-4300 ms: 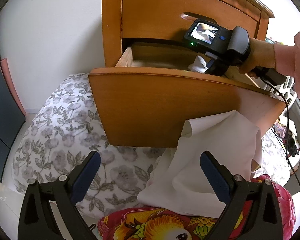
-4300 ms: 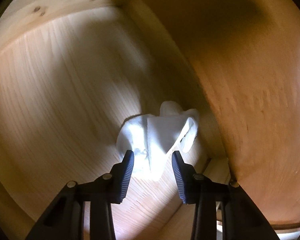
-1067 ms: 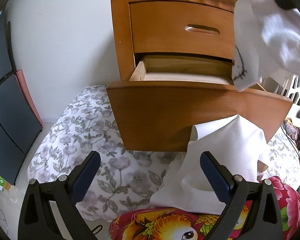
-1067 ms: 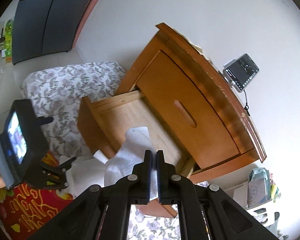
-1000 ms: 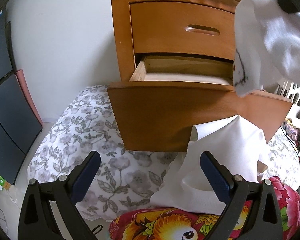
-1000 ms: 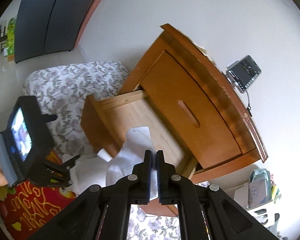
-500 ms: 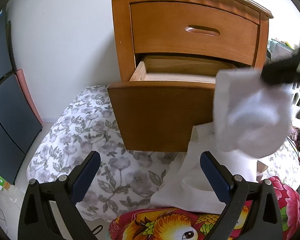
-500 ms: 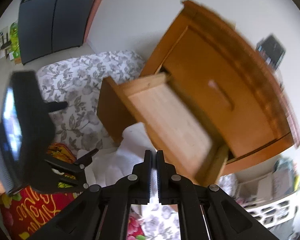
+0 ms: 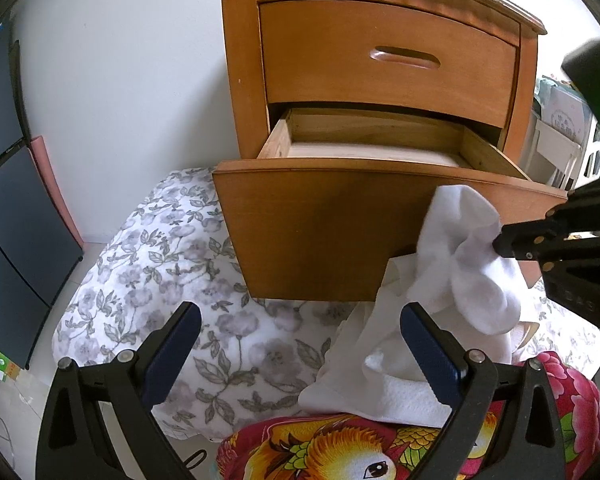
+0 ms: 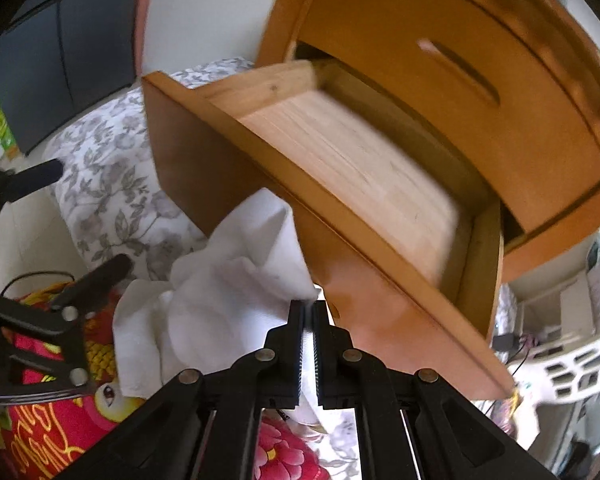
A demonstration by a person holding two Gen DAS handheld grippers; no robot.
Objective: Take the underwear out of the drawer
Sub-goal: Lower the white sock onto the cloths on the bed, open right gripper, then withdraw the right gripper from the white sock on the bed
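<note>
A grey-flowered bedspread (image 9: 148, 280) lies at the left. The left claw (image 9: 300, 340), blue pads wide apart, hovers over it holding nothing. Behind stands a glossy wooden nightstand (image 9: 380, 60), its curved lower drawer (image 9: 320, 232) pulled out. The soft white underwear (image 9: 472, 264) hangs crumpled before the drawer front, pinched in the black right claw (image 10: 308, 320), above a white cloth pile (image 9: 380, 380).
</note>
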